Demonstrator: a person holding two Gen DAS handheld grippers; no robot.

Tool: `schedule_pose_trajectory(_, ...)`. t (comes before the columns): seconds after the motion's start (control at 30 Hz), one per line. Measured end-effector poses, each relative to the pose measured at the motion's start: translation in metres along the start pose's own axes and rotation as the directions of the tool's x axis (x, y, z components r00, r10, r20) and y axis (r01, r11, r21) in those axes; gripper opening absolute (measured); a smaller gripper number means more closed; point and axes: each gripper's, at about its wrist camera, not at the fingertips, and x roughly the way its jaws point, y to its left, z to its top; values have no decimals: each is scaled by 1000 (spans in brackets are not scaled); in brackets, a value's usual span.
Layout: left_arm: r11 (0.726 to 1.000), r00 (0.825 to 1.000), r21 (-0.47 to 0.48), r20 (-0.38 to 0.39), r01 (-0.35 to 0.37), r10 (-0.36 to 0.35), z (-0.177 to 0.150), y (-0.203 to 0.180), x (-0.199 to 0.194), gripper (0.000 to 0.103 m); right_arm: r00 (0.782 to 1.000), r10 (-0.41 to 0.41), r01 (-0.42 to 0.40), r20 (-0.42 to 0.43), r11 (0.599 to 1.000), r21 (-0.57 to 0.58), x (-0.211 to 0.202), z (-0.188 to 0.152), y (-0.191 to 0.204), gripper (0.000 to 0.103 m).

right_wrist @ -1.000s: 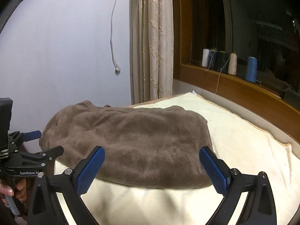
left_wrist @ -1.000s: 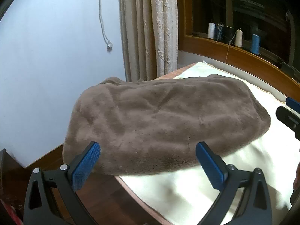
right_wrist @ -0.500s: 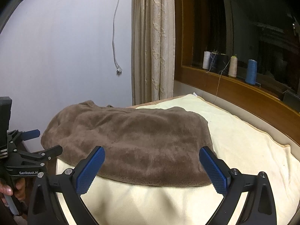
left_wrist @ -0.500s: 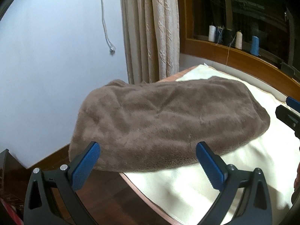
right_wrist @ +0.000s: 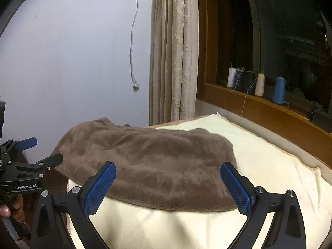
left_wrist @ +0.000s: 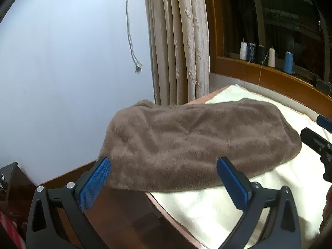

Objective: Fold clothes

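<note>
A brown fleece garment (left_wrist: 193, 141) (right_wrist: 149, 157) lies folded in a flat oblong on the cream cloth (left_wrist: 207, 205) (right_wrist: 269, 166) covering the table, its left end overhanging the table edge. My left gripper (left_wrist: 164, 178) hovers open just short of the garment's near left edge, nothing between its blue pads. My right gripper (right_wrist: 168, 186) is open too, over the garment's near edge further right. Each gripper shows at the other view's border: the right gripper (left_wrist: 319, 141) and the left gripper (right_wrist: 29, 155), held by a hand (right_wrist: 8, 207).
A beige curtain (right_wrist: 174, 58) hangs behind the table beside a white wall with a dangling cord (right_wrist: 132, 47). Several thread spools (right_wrist: 259, 85) stand on the wooden window ledge (right_wrist: 280, 114). The table's wooden edge (left_wrist: 166, 207) and dark floor lie at the lower left.
Both grippers have drawn back and tilted up a little, so the garment sits lower and further off in both views. The garment has not moved and both grippers stay open.
</note>
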Motion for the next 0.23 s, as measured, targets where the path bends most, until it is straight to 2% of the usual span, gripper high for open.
schedule_pose_trajectory(0.23, 1000, 999, 2, -39, 11, -11, -8, -3, 9, 102, 1000, 3, -4, -31, 1000, -11, 9, -7, 4, 102)
